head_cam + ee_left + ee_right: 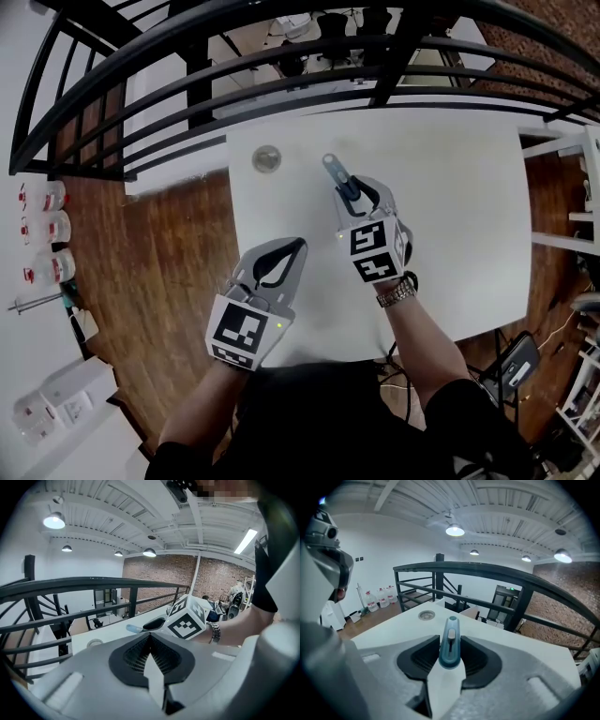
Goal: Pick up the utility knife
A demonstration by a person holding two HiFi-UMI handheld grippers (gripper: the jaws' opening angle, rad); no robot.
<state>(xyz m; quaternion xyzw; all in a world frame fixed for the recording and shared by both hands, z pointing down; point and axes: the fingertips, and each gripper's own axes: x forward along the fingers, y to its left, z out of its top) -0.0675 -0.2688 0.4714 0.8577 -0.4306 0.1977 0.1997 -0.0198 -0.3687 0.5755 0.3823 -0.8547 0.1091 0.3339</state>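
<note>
Right tool (pixel 352 192): clamped on the utility knife (pixel 336 172). The pads press on both flanks of its blue-grey body. The slider faces up in the right gripper view, and the free end sticks out past the tips, toward the far edge of the bench (pixel 450 187) and the black railing (pixel 281 56) beyond. The knife looks to be carried clear of the bench top, though I cannot be sure of that. My wristwatch (pixel 398 293) shows just behind the marker cube.

Left tool (pixel 286 258): jaws together, with nothing between them. It hangs over the near left part of the bench, nearer to me than the right tool and apart from it. In its own view the right tool's cube and the knife's tip show beyond its closed tips.

Bench: white. A small round disc (pixel 266 158) lies near the far left corner, to the left of the knife's tip and not touching it.

Surroundings: wooden floor (pixel 178 244) to the left of the bench. Clear bottles (pixel 42 230) with red caps stand against the wall at far left.
</note>
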